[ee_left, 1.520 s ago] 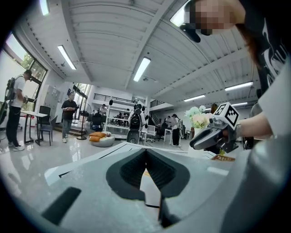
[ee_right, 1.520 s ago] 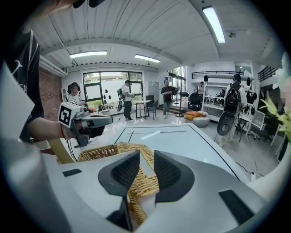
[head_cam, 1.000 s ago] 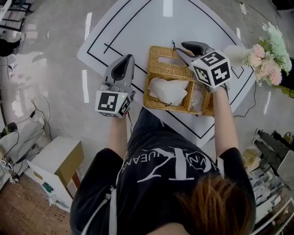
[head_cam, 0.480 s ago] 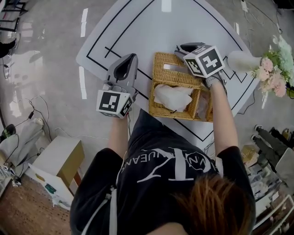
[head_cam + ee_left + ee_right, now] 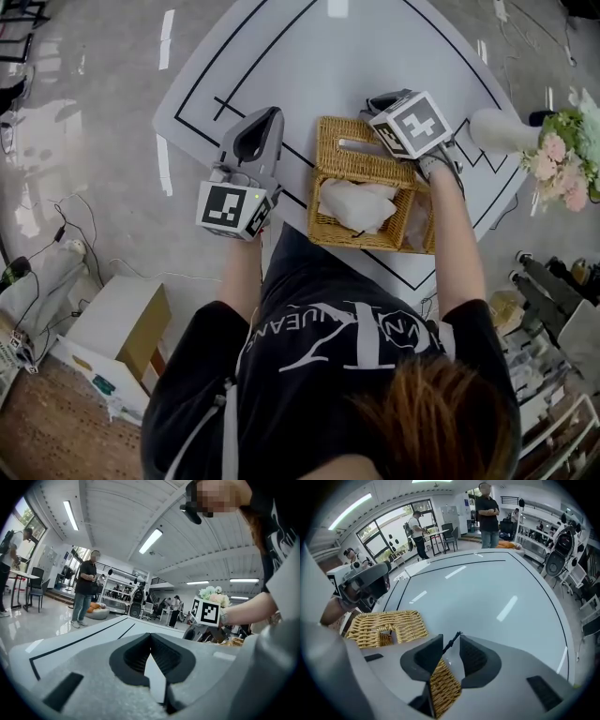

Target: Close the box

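The wicker box (image 5: 367, 234) sits at the centre of the head view on the white table (image 5: 281, 56), which is marked with black lines. The box is not closed: its lid (image 5: 361, 159), a woven panel with a slot, lies along the upper edge of the box, and crumpled white paper (image 5: 361, 202) shows in the open body below it. My right gripper (image 5: 380, 101) is at the upper right corner of the lid and points steeply down, with its marker cube (image 5: 412, 122) just below it in the frame. In the right gripper view the right gripper (image 5: 451, 641) has its jaws apart; they have just been closing slightly. A thin black cord (image 5: 453, 642) and a woven edge of the lid (image 5: 440, 686) stand between them, and I see table surface through the gap, so the pads are not pressing. The slotted part of the lid (image 5: 386, 625) shows at the left of that view. My left gripper (image 5: 265, 120) is left of the box, apart from it, over the table. In the left gripper view the left gripper (image 5: 150, 637) has its jaw tips together with nothing between them. A vase of flowers (image 5: 562, 155) stands at the right edge of the head view. A cardboard carton (image 5: 112, 328) is on the floor at lower left.
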`<state>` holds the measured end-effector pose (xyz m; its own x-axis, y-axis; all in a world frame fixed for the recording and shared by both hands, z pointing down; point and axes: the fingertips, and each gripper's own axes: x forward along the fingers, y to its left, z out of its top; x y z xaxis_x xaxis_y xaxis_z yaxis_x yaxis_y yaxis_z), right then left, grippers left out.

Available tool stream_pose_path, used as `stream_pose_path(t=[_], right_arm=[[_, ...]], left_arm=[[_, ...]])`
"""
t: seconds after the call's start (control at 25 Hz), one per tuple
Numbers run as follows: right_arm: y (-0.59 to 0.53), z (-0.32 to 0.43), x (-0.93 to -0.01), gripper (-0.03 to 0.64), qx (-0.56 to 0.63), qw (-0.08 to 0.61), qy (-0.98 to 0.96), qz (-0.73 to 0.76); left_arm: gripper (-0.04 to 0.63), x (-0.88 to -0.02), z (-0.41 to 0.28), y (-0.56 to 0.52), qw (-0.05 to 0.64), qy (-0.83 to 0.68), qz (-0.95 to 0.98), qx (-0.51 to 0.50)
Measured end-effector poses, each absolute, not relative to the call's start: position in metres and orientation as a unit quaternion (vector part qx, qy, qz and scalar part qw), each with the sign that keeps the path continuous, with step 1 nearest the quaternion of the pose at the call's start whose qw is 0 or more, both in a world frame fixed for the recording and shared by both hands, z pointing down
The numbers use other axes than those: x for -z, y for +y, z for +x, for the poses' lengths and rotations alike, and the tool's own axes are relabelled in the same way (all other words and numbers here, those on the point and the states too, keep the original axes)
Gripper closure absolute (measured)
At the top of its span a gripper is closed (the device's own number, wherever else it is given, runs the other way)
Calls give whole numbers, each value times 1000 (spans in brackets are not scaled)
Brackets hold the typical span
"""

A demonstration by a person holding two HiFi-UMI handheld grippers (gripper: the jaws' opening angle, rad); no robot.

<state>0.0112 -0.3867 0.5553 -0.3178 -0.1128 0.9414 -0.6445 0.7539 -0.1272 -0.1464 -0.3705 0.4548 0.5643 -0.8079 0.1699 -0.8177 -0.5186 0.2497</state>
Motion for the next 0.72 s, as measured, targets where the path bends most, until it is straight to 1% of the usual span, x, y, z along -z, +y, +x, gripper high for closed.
stream_pose_path(t=[0.08, 0.2, 0.4, 0.72], right_arm=[[-387, 12, -555, 515, -244, 537, -770, 244], [-389, 13, -557, 583, -211, 556, -766, 246], [-390, 14, -555, 597, -186, 558, -772, 241], [-389, 11, -523, 603, -154, 510, -807, 256]], left_arm=[[586, -455, -147, -372, 152, -467, 871, -16], [586, -455, -148, -373, 153, -467, 870, -16], [586, -455, -151, -375, 153, -470, 869, -18], [586, -450, -145, -367, 147, -471, 870, -15]])
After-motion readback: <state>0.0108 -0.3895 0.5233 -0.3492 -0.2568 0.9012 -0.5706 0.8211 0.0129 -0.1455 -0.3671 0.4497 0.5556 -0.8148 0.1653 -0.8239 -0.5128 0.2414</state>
